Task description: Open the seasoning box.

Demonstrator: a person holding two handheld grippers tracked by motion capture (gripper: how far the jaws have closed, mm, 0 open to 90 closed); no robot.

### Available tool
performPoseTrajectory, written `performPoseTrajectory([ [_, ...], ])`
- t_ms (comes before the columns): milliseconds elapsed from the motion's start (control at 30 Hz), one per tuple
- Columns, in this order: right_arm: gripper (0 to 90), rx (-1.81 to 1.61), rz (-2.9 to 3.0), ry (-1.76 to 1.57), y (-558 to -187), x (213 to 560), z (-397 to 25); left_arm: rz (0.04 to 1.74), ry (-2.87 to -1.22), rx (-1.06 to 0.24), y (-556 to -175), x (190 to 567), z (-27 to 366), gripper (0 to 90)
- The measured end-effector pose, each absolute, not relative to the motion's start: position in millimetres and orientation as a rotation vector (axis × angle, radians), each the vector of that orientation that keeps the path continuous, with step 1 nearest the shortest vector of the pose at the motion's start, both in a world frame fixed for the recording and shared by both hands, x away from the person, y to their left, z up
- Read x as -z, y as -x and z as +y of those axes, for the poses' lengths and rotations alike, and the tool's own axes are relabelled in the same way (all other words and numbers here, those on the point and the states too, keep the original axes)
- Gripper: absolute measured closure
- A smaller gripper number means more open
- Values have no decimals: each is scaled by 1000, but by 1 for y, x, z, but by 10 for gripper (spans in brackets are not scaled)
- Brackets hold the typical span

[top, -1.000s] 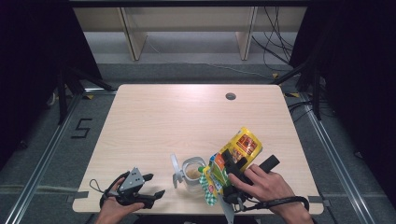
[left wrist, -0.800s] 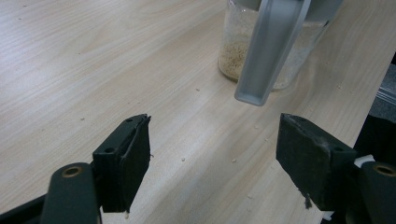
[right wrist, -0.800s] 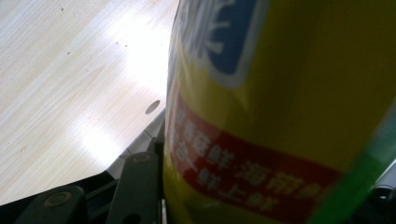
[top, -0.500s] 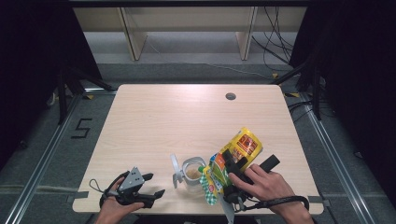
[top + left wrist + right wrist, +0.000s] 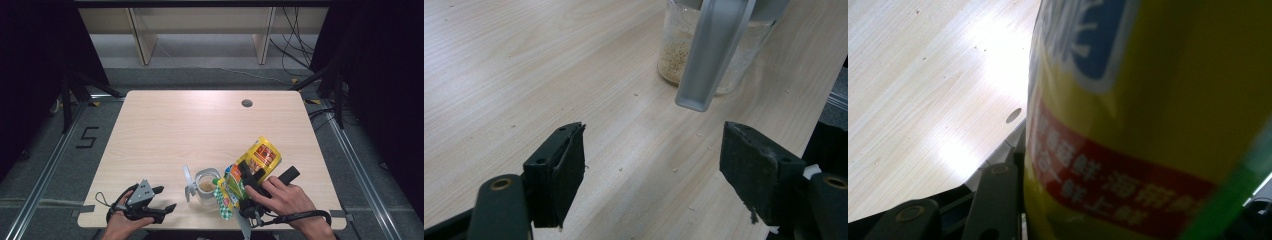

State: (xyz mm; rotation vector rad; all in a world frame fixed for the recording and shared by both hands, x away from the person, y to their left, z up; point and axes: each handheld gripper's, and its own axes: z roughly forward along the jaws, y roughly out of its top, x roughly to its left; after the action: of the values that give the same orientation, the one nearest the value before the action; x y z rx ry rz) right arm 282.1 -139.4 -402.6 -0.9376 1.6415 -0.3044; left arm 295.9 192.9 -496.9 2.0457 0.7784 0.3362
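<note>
currently | right gripper [image 5: 248,175] grasping yellow snack bag [image 5: 261,156], red band, tilted over jar [image 5: 206,185] | left gripper [image 5: 162,199] released

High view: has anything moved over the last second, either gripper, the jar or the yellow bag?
Nothing has visibly changed. The right gripper stays clamped on the yellow bag, tilted beside the glass jar. The left gripper stays open near the table's front edge, pointing toward the jar, holding nothing.
</note>
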Motion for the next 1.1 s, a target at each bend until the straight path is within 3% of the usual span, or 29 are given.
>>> performPoseTrajectory([
  [1100, 593, 300, 1644, 937, -283, 401, -141, 757, -2072, -351, -297, 496, 194, 256],
])
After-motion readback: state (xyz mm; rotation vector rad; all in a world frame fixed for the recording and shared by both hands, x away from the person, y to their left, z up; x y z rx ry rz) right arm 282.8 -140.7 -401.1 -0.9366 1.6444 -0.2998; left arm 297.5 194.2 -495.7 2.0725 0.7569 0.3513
